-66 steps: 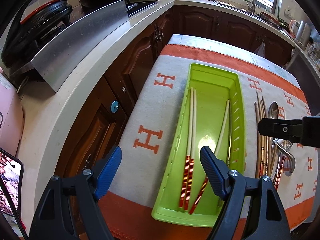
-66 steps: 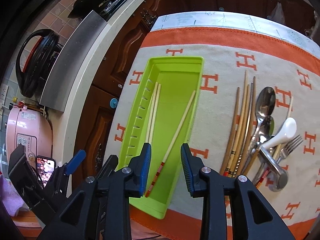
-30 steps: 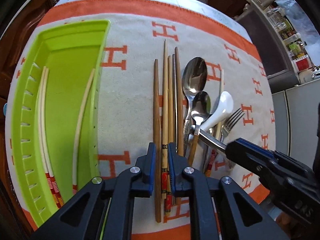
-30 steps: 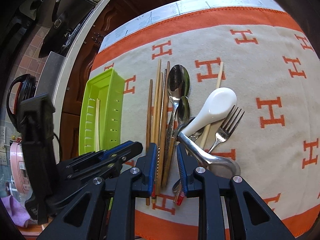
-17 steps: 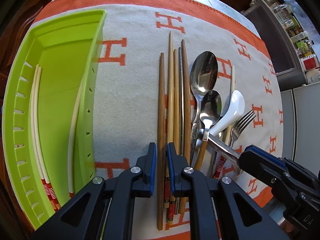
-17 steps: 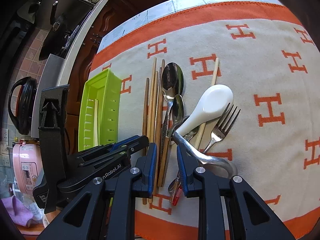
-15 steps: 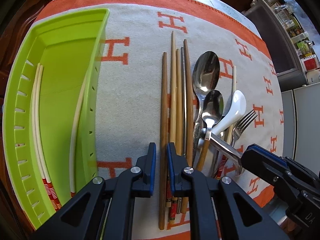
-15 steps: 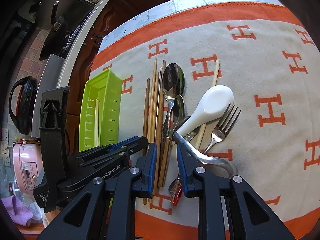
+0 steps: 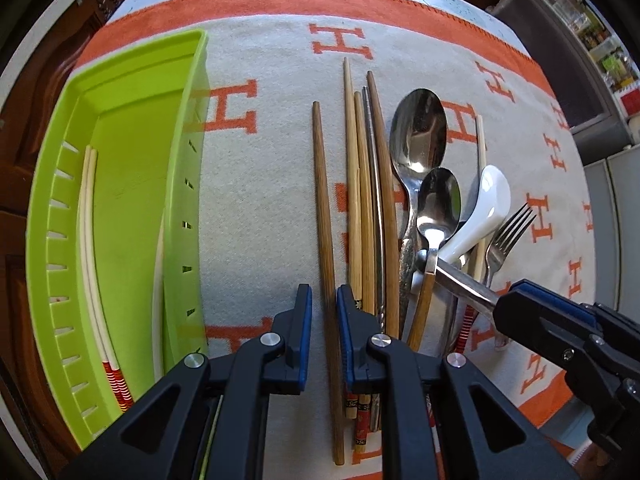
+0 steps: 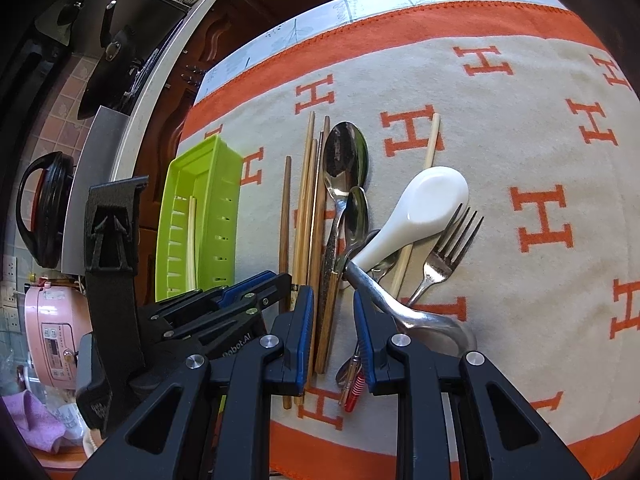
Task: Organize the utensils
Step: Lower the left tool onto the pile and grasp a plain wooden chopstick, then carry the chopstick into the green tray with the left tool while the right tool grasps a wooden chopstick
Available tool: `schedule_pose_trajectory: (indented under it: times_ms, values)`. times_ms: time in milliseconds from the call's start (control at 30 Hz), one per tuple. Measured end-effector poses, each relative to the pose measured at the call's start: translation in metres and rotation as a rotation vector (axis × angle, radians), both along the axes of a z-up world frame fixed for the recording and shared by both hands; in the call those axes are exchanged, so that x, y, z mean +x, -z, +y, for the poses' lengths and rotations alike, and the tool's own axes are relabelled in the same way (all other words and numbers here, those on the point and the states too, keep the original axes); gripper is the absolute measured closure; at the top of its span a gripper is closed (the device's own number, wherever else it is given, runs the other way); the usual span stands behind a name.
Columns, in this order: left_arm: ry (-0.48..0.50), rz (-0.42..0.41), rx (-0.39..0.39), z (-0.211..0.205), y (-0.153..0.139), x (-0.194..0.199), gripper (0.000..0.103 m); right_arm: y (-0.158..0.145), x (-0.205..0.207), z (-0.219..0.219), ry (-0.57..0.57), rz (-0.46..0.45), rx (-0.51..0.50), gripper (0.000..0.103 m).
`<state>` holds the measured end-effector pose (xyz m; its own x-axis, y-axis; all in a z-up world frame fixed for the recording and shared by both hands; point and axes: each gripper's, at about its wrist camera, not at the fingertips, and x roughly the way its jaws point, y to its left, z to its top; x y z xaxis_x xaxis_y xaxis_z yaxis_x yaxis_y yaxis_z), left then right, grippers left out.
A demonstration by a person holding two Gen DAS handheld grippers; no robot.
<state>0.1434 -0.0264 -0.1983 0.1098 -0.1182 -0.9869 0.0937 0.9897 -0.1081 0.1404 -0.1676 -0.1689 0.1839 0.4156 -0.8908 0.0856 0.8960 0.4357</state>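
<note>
Below, your left gripper (image 9: 324, 312) straddles the dark wooden chopstick (image 9: 323, 200), its jaws narrowed but with slivers of cloth still showing either side. Your right gripper (image 10: 330, 320) hovers, nearly closed and empty, above the mixed utensil pile (image 10: 360, 232). Presumably the chopstick is bound for the green tray (image 9: 132, 128), where three pale chopsticks (image 9: 89, 240) lie.

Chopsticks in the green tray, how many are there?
3. A pair lies side by side along the tray's left wall; a single chopstick lies along its right wall, partly hidden by that wall.
</note>
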Motion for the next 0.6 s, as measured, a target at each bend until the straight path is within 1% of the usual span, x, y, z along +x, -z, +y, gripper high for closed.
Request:
schedule_pose_trajectory:
  times_ms: [67,133,167,200,233,267,333,400,533,600]
  values:
    - [0.016,-0.018,0.035,-0.008,-0.001,-0.002,0.091,0.002,0.0,-0.002,0.002,0.004,0.005,0.081]
    - [0.015,-0.032,0.043,-0.01,-0.001,-0.002,0.091,0.003,-0.001,-0.002,0.002,0.006,0.008,0.081]
    - [0.009,-0.04,0.038,-0.009,-0.002,-0.002,0.094,0.004,-0.001,-0.002,0.003,0.007,0.009,0.081]
    - [0.001,-0.045,0.036,-0.008,-0.002,-0.001,0.099,0.005,-0.001,-0.002,0.003,0.009,0.01,0.081]
    - [-0.005,-0.044,0.026,-0.005,-0.003,-0.002,0.099,0.005,-0.001,-0.003,0.003,0.01,0.011,0.081]
    - [-0.02,-0.033,-0.004,-0.001,-0.003,-0.002,0.099,0.005,-0.001,-0.003,0.002,0.011,0.013,0.081]
    - [-0.034,-0.02,-0.028,0.008,-0.005,-0.007,0.099,0.005,-0.003,-0.002,-0.002,0.013,0.016,0.081]
    - [-0.039,-0.028,-0.061,0.016,-0.013,-0.013,0.099,0.004,-0.005,-0.001,-0.009,0.012,0.018,0.081]
    - [-0.03,-0.093,-0.142,0.036,-0.055,-0.029,0.099,0.001,-0.003,0.009,-0.032,0.011,0.018,0.081]
    - [-0.029,-0.135,-0.141,0.049,-0.075,-0.036,0.099,-0.001,0.001,0.017,-0.048,0.006,0.012,0.081]
